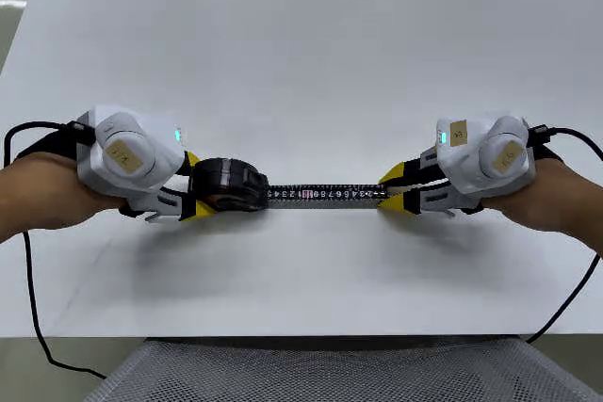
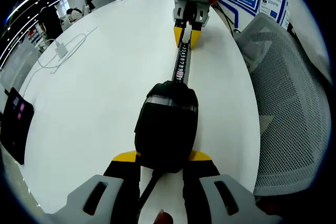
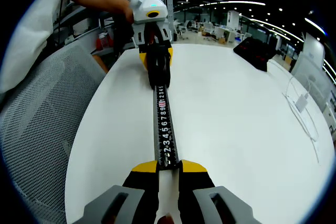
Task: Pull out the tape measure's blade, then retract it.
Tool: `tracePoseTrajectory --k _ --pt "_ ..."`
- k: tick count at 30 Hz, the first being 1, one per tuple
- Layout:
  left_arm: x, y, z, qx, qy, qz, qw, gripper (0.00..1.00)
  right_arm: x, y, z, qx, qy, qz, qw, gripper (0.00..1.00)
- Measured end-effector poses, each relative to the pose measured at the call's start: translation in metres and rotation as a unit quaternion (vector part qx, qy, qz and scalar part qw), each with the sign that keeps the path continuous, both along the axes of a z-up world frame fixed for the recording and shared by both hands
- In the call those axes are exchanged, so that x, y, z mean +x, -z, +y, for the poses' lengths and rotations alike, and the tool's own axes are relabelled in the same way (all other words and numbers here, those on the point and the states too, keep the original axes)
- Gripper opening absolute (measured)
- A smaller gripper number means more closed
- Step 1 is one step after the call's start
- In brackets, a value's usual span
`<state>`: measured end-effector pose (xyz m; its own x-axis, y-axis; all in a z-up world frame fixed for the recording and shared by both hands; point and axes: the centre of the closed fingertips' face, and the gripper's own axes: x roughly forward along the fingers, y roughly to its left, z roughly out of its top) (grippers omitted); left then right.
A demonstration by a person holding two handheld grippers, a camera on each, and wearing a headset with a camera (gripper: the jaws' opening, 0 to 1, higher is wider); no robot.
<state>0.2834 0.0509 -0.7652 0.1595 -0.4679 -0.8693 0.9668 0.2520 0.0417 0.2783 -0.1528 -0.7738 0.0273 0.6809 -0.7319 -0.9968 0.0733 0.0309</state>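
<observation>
Left tool (image 1: 198,185) pinches the black tape measure (image 1: 226,184) on the white surface (image 1: 301,72). Right tool (image 1: 394,188) pinches the end of the blade (image 1: 325,194), which runs straight, left to right, between them.

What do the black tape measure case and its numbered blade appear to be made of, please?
The black tape measure case looks like matte plastic, dull with soft highlights. Its dark numbered blade seems to be thin coated metal, since it holds a straight, flat line, though that is uncertain.
</observation>
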Motion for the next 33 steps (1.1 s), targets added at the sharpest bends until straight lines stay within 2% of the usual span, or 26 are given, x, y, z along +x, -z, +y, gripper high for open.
tracePoseTrajectory --k 33 --pt "-0.001 -0.001 -0.001 0.0 0.0 -0.001 1.0 0.25 0.001 0.001 -0.034 -0.029 -0.002 0.002 0.9996 0.09"
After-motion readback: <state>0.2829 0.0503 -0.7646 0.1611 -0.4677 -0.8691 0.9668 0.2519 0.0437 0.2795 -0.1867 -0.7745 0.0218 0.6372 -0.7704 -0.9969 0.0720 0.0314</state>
